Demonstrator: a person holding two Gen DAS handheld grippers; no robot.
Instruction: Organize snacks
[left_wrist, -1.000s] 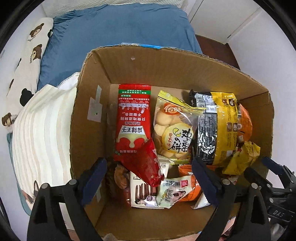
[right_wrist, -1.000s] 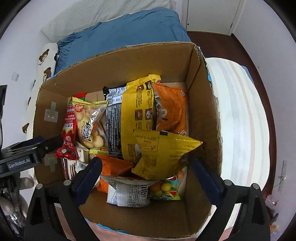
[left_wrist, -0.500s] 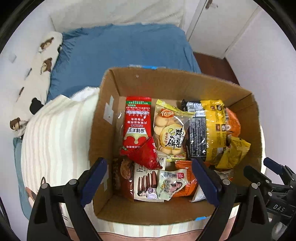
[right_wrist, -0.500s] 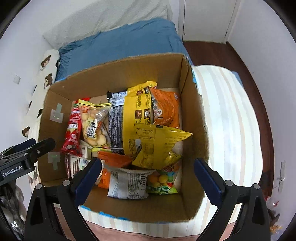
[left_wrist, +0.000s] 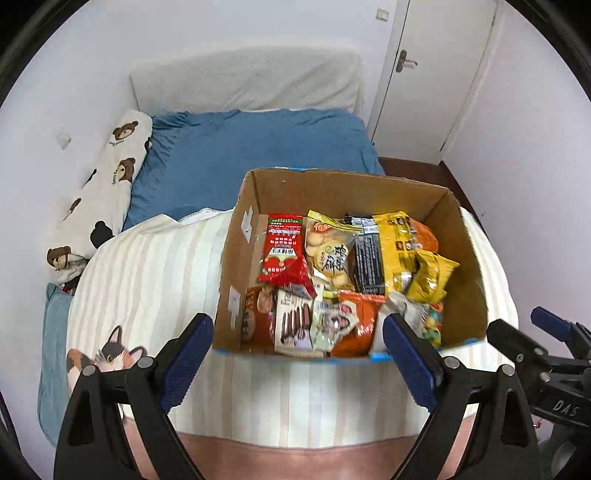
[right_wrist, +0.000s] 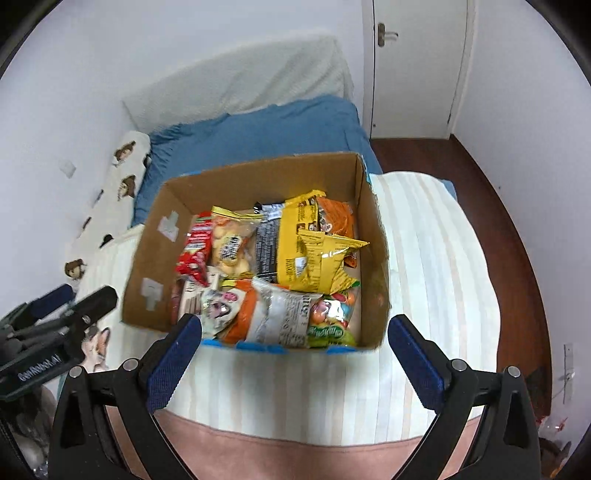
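Note:
An open cardboard box (left_wrist: 469, 258) (right_wrist: 376, 236) stands on a striped blanket and is packed with snack bags. Among them are a red packet (left_wrist: 282, 247), a clear bag of round biscuits (left_wrist: 328, 251), a yellow bag (right_wrist: 314, 254) and a bag of coloured candies (right_wrist: 330, 317). My left gripper (left_wrist: 297, 354) is open and empty, above the blanket just in front of the box. My right gripper (right_wrist: 295, 354) is open and empty, also in front of the box. Each gripper shows at the edge of the other's view.
The striped cream blanket (left_wrist: 155, 280) (right_wrist: 436, 266) covers the bed around the box. A blue sheet (left_wrist: 255, 147) and a bear-print pillow (left_wrist: 107, 184) lie behind. A white door (right_wrist: 413, 66) and dark wood floor (right_wrist: 513, 258) are at the right.
Both grippers have pulled back and up from over the box. The box now looks smaller and farther. Both stayed open and empty.

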